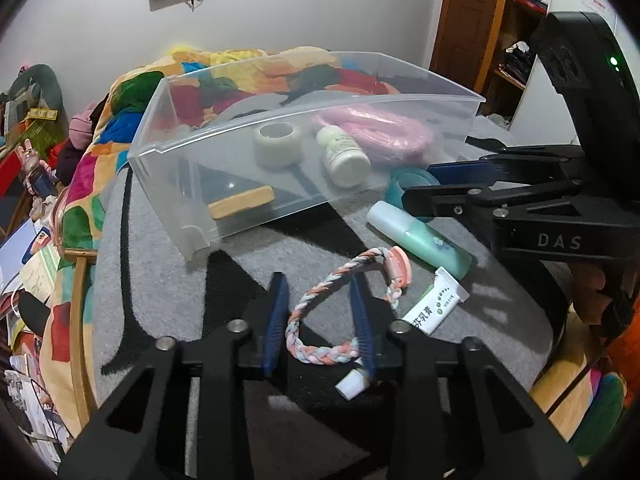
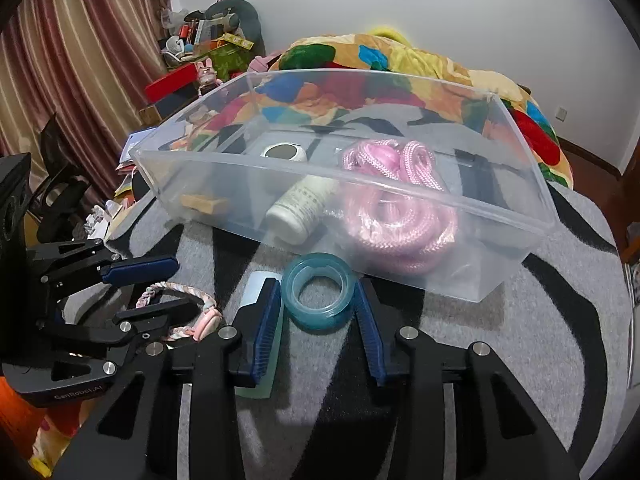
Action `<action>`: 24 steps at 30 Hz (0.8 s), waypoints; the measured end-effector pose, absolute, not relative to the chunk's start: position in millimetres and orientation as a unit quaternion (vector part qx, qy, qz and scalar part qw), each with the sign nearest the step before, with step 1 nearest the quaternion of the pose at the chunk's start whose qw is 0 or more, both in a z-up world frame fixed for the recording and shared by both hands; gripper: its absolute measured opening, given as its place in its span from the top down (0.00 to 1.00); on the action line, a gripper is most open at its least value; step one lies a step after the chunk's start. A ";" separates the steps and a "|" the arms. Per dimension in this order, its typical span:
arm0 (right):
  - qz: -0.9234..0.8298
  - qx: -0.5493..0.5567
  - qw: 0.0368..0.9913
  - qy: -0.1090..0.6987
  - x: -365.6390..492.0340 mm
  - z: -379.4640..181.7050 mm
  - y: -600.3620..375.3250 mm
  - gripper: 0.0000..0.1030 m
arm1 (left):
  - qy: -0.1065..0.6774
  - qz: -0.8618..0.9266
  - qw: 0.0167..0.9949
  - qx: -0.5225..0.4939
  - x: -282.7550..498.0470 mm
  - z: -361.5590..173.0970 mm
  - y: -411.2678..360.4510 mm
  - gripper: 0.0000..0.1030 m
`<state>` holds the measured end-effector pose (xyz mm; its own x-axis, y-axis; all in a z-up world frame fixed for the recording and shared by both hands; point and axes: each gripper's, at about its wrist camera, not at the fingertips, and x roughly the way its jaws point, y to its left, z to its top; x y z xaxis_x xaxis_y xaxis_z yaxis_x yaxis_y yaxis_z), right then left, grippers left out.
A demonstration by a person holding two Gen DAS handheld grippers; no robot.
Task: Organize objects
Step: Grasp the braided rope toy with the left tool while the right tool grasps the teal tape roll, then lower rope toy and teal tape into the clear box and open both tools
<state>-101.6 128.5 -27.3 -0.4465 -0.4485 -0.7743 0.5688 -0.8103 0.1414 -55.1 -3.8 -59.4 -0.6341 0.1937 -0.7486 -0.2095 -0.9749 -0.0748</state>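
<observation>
A clear plastic bin (image 1: pixel 168 152) (image 2: pixel 516 240) stands on a grey and black rug. It holds a white tape roll (image 1: pixel 277 145), a white bottle (image 1: pixel 345 156), a pink rope coil (image 2: pixel 396 216) and a wooden block (image 1: pixel 242 201). My left gripper (image 1: pixel 320 316) is open, its fingers either side of a braided pink bracelet (image 1: pixel 320 350) on the rug. My right gripper (image 2: pixel 318 312) is open around a teal tape roll (image 2: pixel 318 296) without clamping it. A green tube (image 1: pixel 420 240) and a white tube (image 1: pixel 434 306) lie beside the bracelet.
A bed with a colourful quilt (image 2: pixel 400 64) lies behind the bin. Clutter of boxes and papers (image 1: pixel 32 264) sits at the left. A wooden wardrobe (image 1: pixel 480 20) stands at the back right. Striped curtains (image 2: pixel 80 60) hang in the right wrist view.
</observation>
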 end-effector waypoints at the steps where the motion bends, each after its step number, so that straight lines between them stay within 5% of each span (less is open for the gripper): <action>1: -0.849 0.430 0.300 0.070 -100.0 -27.3 129.6 0.66 | 0.010 0.904 0.106 -0.413 -54.1 -59.7 -3.1 0.90; 4: -0.851 0.426 0.298 0.068 -95.3 -26.2 133.3 0.66 | -0.001 0.904 0.100 -0.415 -54.4 -57.6 -6.5 0.97; 24: -0.887 0.350 0.299 0.027 -82.2 38.3 160.4 0.66 | -0.039 0.940 0.089 -0.326 -49.5 21.6 -30.8 0.98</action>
